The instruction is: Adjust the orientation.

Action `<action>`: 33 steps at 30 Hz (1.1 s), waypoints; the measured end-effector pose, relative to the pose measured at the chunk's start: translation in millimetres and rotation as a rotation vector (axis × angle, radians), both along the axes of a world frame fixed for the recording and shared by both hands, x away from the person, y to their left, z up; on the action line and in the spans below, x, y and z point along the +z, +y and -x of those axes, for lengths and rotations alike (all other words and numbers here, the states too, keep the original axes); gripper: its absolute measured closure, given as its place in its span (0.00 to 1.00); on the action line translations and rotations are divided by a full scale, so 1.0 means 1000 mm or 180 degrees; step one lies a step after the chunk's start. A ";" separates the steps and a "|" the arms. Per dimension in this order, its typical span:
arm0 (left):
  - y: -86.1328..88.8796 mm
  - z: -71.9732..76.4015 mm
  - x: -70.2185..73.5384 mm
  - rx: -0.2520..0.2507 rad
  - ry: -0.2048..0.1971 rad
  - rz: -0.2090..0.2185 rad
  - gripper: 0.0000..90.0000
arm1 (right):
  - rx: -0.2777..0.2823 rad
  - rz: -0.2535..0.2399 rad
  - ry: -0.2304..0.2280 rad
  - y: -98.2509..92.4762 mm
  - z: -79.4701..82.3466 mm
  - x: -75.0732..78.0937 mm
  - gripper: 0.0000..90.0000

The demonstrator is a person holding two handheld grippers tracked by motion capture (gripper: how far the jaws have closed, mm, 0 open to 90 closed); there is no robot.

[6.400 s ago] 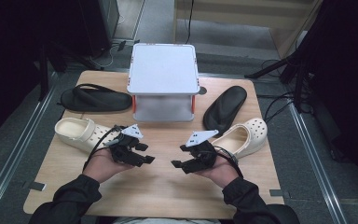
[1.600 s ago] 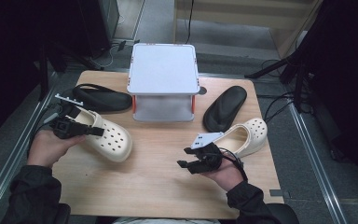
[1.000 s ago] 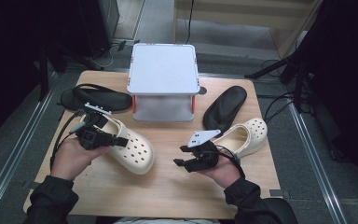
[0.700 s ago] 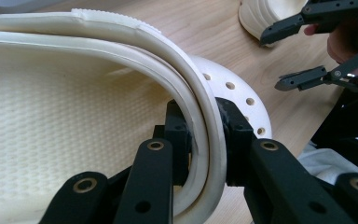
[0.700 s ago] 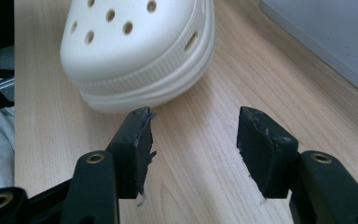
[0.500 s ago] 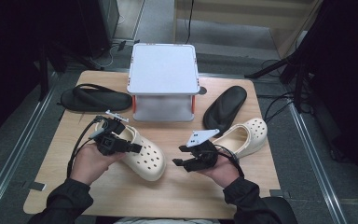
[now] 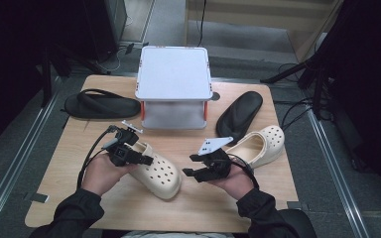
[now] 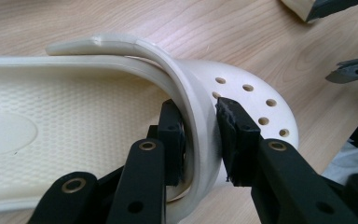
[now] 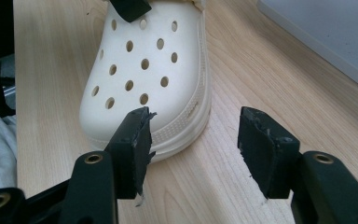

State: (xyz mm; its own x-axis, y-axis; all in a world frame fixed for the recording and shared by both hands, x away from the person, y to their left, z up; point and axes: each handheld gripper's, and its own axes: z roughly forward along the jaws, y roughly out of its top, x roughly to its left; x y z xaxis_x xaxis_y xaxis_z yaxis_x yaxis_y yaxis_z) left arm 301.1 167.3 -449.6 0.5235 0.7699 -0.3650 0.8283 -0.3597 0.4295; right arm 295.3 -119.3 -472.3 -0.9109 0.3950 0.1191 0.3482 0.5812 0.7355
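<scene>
On the left of the high view, the black sandal [image 7: 101,103] lies at the far left edge of the worktop [image 7: 69,148], as it did in the earlier frames. The left tongs [image 7: 146,159] have carried the cream clog [image 7: 159,172] from the left edge toward the centre over the last seconds; it now rests on the worktop in front of the person, toe pointing toward the near right. The left gripper view shows the jaws straddling the folded strap and upper rim of the clog; they have just been opening, and a gap shows at the right pad, so the grip is judged to be released. This indicates the placement of the first clog is nearly complete. The white stand [image 7: 174,74] remains at the far centre. The right tongs [image 7: 192,164] stand wide and empty, unmoved, near the clog's toe. Behind them lie the second cream clog [image 7: 260,145] and the black insole [image 7: 239,113], both undisturbed.
</scene>
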 end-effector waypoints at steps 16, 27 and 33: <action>0.014 0.006 0.031 -0.0126 -0.0306 0.0004 0.71 | -0.0086 -0.0167 0.0076 0.009 0.015 0.006 0.55; 0.043 -0.031 0.024 -0.0197 -0.0323 0.0032 0.99 | -0.0105 -0.0282 0.0184 0.019 0.034 0.005 0.76; 0.050 -0.054 0.017 -0.0250 -0.0337 -0.0008 1.00 | -0.0102 -0.0247 0.0250 0.028 0.042 0.001 0.92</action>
